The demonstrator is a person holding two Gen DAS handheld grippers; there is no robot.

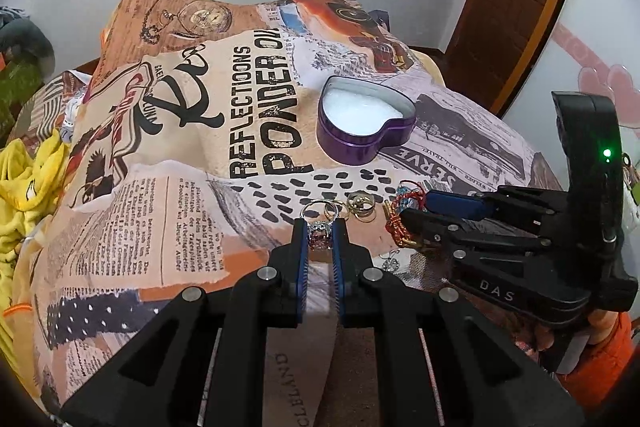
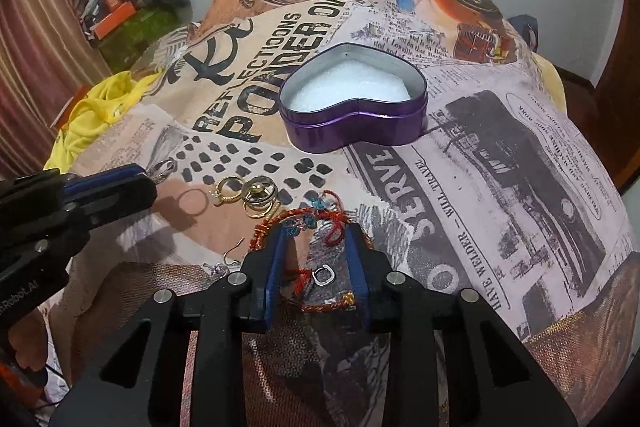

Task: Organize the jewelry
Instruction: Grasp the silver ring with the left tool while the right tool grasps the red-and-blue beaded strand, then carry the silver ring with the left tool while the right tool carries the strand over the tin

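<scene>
We take the purple heart-shaped tin as our landmark; it stands open on the printed bedspread, lined with white foam, and nothing lies in it yet.

Nearer the cameras than the tin, we see the left hand-held gripper pressed together on a silver ring with a pale clustered stone; the band rises above the pads. Just right of it, the right hand-held gripper straddles a red thread bracelet; its jaws stand partly closed around the loop, and we cannot tell whether the pads press on it yet. Between both grippers and the tin lie the gold rings, loosely stacked.

Risks, in our judgement: the ring is hard, smooth and small, so a tilt on the way to the tin could let it slip or twist out; the bracelet is limp, knotted cord with beads and a metal clasp, so a grip on one strand could leave it dangling and snag the gold rings or the earring hook beside it; the bedspread is soft and rumpled, so pressing down could pinch cloth with the cord; the tin is light sheet metal with a thin rim, so a bump could shift it.
</scene>
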